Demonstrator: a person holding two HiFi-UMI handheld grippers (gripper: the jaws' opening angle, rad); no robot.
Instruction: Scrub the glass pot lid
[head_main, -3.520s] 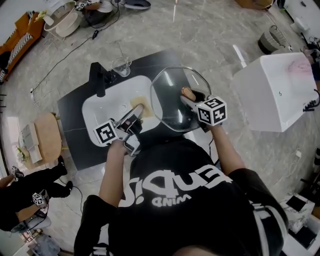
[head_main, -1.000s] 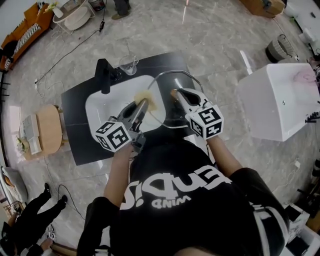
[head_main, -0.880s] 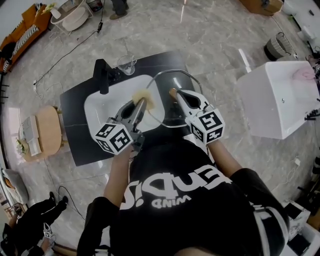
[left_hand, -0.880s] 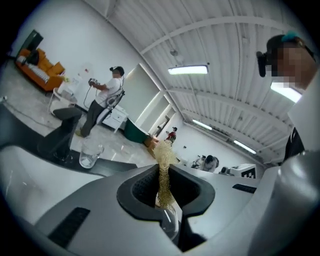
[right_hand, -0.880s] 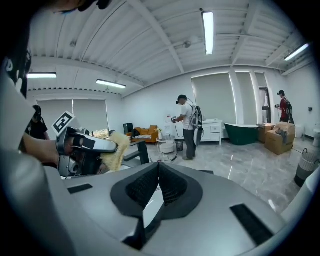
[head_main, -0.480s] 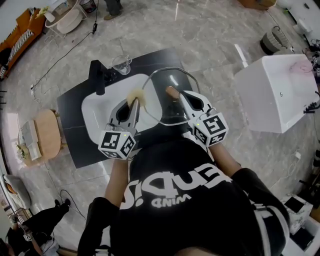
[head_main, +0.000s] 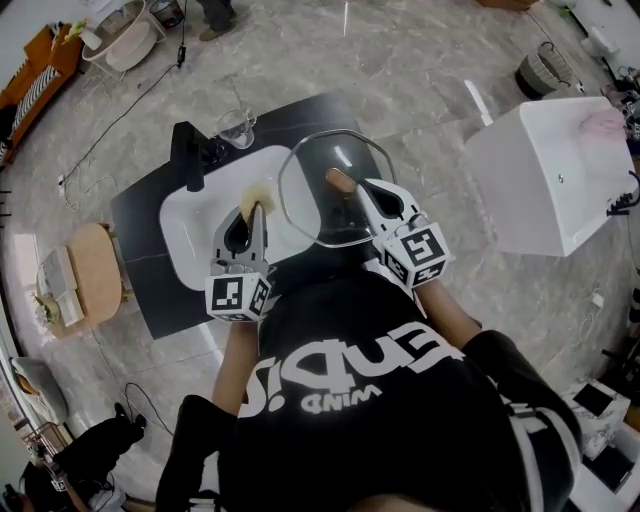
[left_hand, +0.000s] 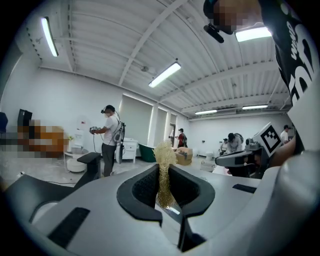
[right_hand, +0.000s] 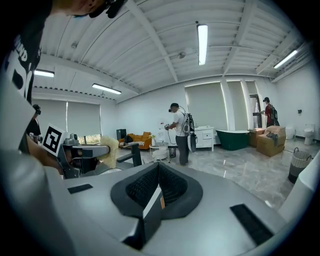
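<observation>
At the far left of the head view, one dark counter (head_main: 150, 285) carries one white sink (head_main: 185, 218). One black faucet (head_main: 187, 152) stands at the sink's back edge, and one clear glass cup (head_main: 236, 128) stands just beside it.

Over the sink is the left hand-held gripper (head_main: 253, 210), with one marker cube (head_main: 238, 297) at its rear. Its own view shows the jaws pinching a single yellowish mesh scrubber (left_hand: 163, 157), which stands up between the pads. The scrubber is near the left rim of the lid. The views do not show whether the two touch.

The one glass pot lid (head_main: 310, 200) is held up off the counter, tilted on edge above the right end of the sink. Its single wooden knob (head_main: 338, 180) points to the right, toward the other tool.

The right hand-held gripper (head_main: 362, 192), which also carries one marker cube (head_main: 420, 252), meets the lid at the knob side. Its jaws are pressed together on the lid, and a thin edge shows between the pads in its own view.

Farther right, well apart from the counter, one white boxy fixture (head_main: 545, 185) stands on the marbled floor (head_main: 420, 60).
</observation>
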